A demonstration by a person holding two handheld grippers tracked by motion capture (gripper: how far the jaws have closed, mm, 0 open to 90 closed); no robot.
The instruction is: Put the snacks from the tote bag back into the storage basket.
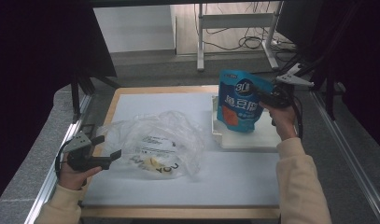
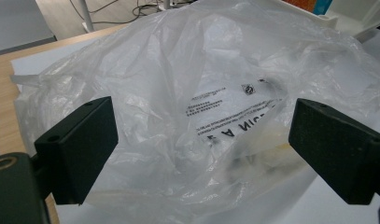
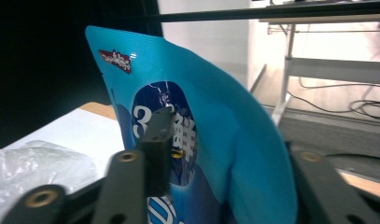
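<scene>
White paper covers the wooden table (image 1: 145, 212), and beyond it a dim room shows desk legs and loose cables. From the high view, the blue pouch (image 1: 239, 100) stands upright on the white tray (image 1: 253, 140), its long axis vertical, directly at the tips of the right gripper (image 1: 264, 97), which reaches in from the pouch's right edge. The left gripper (image 1: 108, 156) rests at the near-left corner of the clear plastic bag (image 1: 155, 144), well apart from the pouch, so the right hand is far the nearer one.

Along the left gripper view, both black pads stand wide apart and unclenched, with the crumpled, printed bag spread just ahead of and between them, touching neither.

Looking along the right gripper view, the glossy pouch, bowed and marked with white characters on a dark oval, sits between the jaws. One pad lies against its printed face; the other jaw is hidden behind the pouch. I judge the jaws half-spread around it, not squeezing.
</scene>
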